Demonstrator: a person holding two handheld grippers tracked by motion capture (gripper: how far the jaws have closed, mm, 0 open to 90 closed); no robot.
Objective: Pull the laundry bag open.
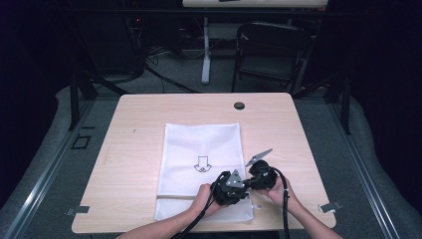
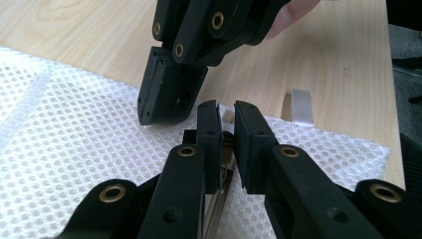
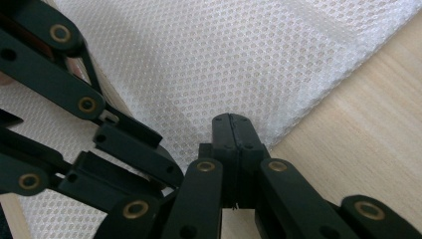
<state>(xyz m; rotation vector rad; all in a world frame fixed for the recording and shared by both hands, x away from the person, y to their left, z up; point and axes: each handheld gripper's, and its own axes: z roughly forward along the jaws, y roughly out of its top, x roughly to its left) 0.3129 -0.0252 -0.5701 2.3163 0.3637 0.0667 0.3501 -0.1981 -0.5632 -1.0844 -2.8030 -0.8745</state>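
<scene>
One white mesh laundry bag [image 1: 201,164], flat and rectangular, lies on the pale wooden bench [image 1: 124,149], its long axis running away from the person. Both grippers work at the bag's near right corner, by the zipper band that crosses its near end.

The left gripper [image 2: 226,107] stands over that band with its jaws narrow, a slim gap left between them. In the left gripper view a small zipper pull [image 2: 228,115] sits just ahead of that gap, and I cannot tell whether the pads press on it. The metal zipper track [image 2: 219,199] runs beneath the jaws along the bag's near edge.

The right gripper [image 3: 232,119] has its jaws fully together at the bag's right edge, where mesh meets bare wood. It looks pinched on the edge fabric, holding the bag steady.

So the left gripper is nearer the pull, which lies straight ahead of its jaws. The coming move probably turns on dragging the pull along the band, across the bag's width.

Counted: one bag, one zipper, two grippers. A small white fabric loop [image 2: 298,105] sticks out just beyond the bag's corner.
</scene>
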